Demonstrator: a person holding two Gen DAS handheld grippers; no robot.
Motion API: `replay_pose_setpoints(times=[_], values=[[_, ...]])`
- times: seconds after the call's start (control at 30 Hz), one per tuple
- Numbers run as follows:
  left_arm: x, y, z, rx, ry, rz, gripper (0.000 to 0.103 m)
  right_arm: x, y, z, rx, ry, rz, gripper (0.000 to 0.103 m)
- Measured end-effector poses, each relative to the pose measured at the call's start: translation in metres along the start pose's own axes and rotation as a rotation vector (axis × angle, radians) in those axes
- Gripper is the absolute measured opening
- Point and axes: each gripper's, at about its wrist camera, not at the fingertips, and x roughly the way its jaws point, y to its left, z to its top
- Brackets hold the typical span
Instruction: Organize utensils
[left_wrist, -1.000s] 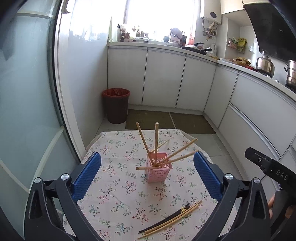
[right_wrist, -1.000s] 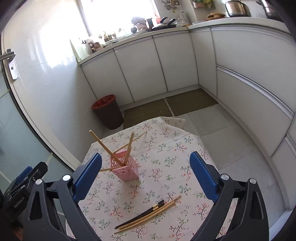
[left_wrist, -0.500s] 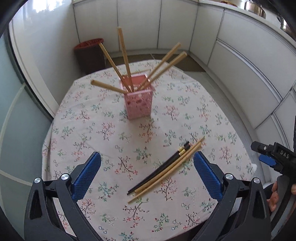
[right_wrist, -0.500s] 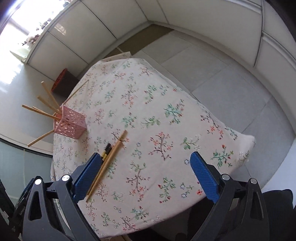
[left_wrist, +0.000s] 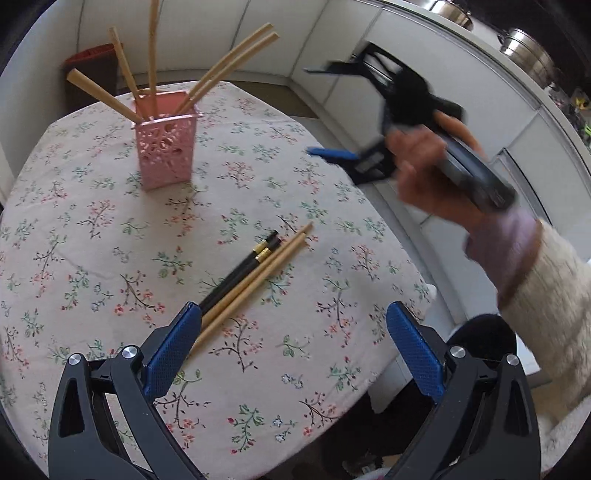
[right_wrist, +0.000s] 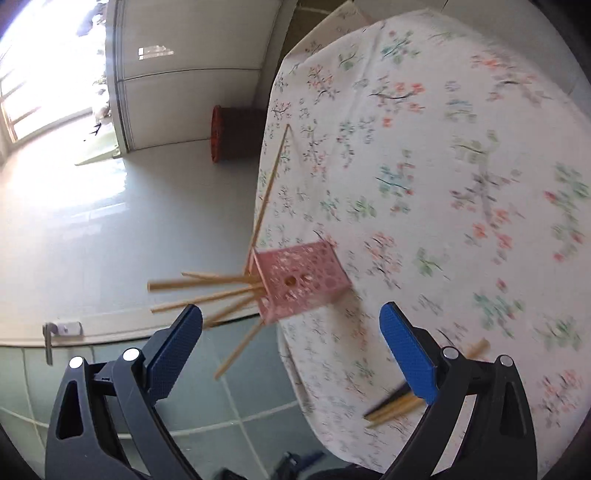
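The left hand-held gripper (left_wrist: 291, 354) hangs above the near part of the counter (left_wrist: 92, 236), which is covered with a floral cloth; its two blue pads stand wide apart with nothing between them. In the left wrist view four loose chopsticks (left_wrist: 255, 273) lie in a bundle on the cloth, two black ones (left_wrist: 243, 267) just beside two pale wooden ones (left_wrist: 266, 275), all slanting from about 7 o'clock up towards 1 o'clock. Their lower ends run under the left blue pad (left_wrist: 171, 354); I cannot tell whether it touches them.

The pink holder (left_wrist: 166, 151), perforated and square, stands upright on the far part of the cloth at about 11 o'clock, well apart from the loose bundle. Several wooden chopsticks (left_wrist: 221, 70) stand in it and fan outwards.

The right hand-held gripper (left_wrist: 332, 110) shows blurred at about 2 o'clock in the left view, gripped by a hand (left_wrist: 424, 166) with a cream sleeve (left_wrist: 546, 295) over a purple cuff. In its own rolled view, its pads are spread wide and empty, the pink holder lies between them and farther off, and the loose bundle is partly hidden behind its right pad (right_wrist: 406, 350) at about 5 o'clock. A red-rimmed bin (right_wrist: 229, 133) stands on the floor beyond the counter
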Motion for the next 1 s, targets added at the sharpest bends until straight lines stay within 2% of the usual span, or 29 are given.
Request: replay_pose_setpoints(times=[0.13,0.2,0.27,0.4,0.47,0.5,0.53,0.6,0.7,0.8,0.87,0.93,1.0], values=[[-0.007,-0.018,-0.004,0.154,-0.048,-0.011,0.096,0.073,0.014,0.053,0.026,0.033,-0.014,0.094],[-0.007,-0.015,-0.004,0.167,-0.049,-0.014,0.096,0.101,0.017,0.076,0.043,0.037,-0.013,0.094],[-0.004,-0.008,-0.001,0.166,-0.041,0.014,0.096,0.127,0.023,0.095,0.050,0.039,-0.001,0.094],[-0.002,0.004,0.006,0.142,-0.052,0.030,0.096,0.166,0.039,0.124,-0.003,0.062,-0.029,0.093],[-0.005,0.008,0.008,0.130,-0.062,0.031,0.096,0.178,0.053,0.137,-0.073,0.060,-0.057,0.056],[-0.007,0.009,0.009,0.124,-0.067,0.036,0.096,0.183,0.062,0.142,-0.114,0.074,-0.082,0.013],[-0.009,0.011,0.010,0.119,-0.072,0.043,0.096,0.185,0.070,0.143,-0.138,0.084,-0.100,0.001],[-0.010,0.014,0.011,0.105,-0.080,0.058,0.096,0.174,0.103,0.139,-0.247,0.058,-0.133,0.001],[-0.013,0.015,0.014,0.088,-0.096,0.057,0.096,0.141,0.158,0.122,-0.357,0.014,-0.046,0.001],[-0.019,0.009,0.014,0.100,-0.119,0.053,0.096,0.105,0.223,0.082,-0.514,0.011,-0.039,0.001],[-0.020,0.005,0.012,0.107,-0.121,0.032,0.096,0.087,0.250,0.056,-0.576,0.019,-0.044,0.001],[-0.022,-0.001,0.009,0.134,-0.120,0.049,0.096,0.064,0.269,0.031,-0.662,0.015,-0.101,0.001],[-0.025,-0.007,0.006,0.158,-0.129,0.046,0.096,0.054,0.282,0.012,-0.745,0.017,-0.238,0.006]])
